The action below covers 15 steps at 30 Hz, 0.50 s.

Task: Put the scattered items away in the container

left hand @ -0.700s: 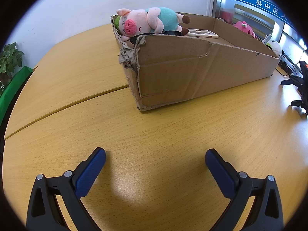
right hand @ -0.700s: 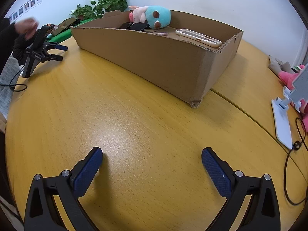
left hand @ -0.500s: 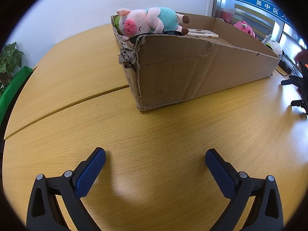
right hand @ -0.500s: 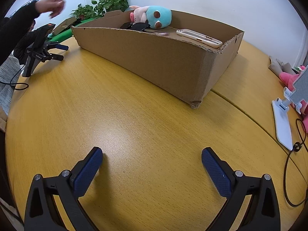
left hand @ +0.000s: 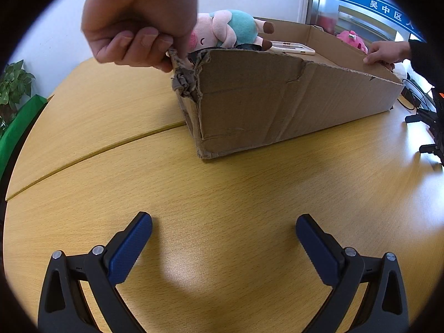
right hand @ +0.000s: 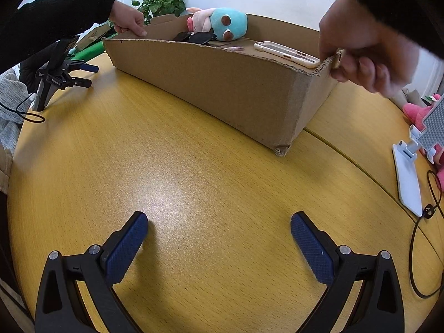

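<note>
Tongs first: the left tongs (left hand: 223,231) and right tongs (right hand: 219,229) both gape wide over bare table (left hand: 249,194), gripping nothing. Beyond them sits the cardboard box (left hand: 277,105), a bare hand (left hand: 138,27) pinching its torn near corner and another hand (left hand: 385,52) on the far rim. Inside lie the plush pig (left hand: 230,27) — soft, light, best pinched at the body — dark sunglasses (right hand: 197,37), fragile, and a smooth phone case (right hand: 285,52), likely slippery, better taken across its edges.
</note>
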Available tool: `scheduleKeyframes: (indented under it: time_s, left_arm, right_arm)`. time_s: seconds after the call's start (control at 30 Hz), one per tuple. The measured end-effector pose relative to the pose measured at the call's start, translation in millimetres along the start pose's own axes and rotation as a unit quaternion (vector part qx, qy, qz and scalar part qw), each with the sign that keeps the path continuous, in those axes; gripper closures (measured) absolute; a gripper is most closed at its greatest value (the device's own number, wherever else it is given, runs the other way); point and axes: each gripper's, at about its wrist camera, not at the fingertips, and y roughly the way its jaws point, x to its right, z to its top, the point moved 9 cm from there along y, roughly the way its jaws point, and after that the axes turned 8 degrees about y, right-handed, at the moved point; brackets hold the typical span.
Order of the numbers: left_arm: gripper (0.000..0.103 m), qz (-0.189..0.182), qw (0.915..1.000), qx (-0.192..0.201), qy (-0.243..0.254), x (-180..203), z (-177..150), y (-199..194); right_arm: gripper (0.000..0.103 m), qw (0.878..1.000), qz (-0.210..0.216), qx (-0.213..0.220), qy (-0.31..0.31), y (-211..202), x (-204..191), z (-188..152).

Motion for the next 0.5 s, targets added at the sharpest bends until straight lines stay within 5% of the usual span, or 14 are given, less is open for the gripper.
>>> scheduleKeyframes:
  time_s: [0.5]
  left_arm:
    - [0.000, 0.002, 1.0000, 0.001, 0.001, 1.0, 0.7, 0.9]
  right_arm:
    - [0.000, 1.000, -0.002, 0.002, 0.001, 0.4, -1.8, 1.1]
